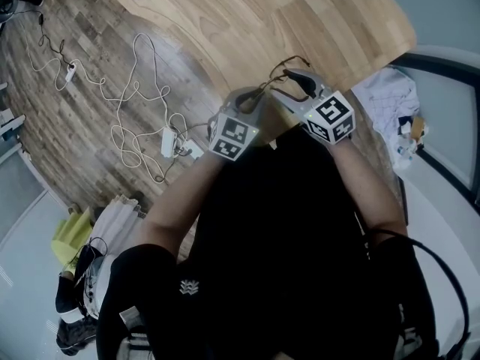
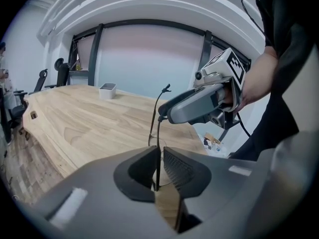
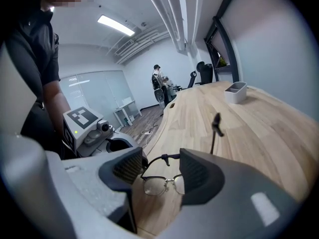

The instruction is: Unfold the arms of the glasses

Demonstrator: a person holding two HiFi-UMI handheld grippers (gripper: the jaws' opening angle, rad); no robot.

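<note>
The black-framed glasses (image 3: 155,184) hang just above the edge of the wooden table (image 1: 247,21). My left gripper (image 2: 159,168) is shut on a thin black part of the frame (image 2: 157,148) at one end. In the right gripper view it (image 3: 130,151) shows at the glasses' left side. One arm of the glasses (image 3: 215,126) stands unfolded, pointing up. My right gripper (image 3: 162,171) is open, its pads on either side of the lenses without touching them. The head view shows both grippers close together, left (image 1: 251,100) and right (image 1: 300,81), with the glasses (image 1: 279,72) between them.
A small white box (image 3: 235,91) stands farther along the table. White cables and a power strip (image 1: 142,118) lie on the floor to the left. A bin with crumpled items (image 1: 394,103) sits at the right. A person (image 3: 158,81) and office chairs are far off.
</note>
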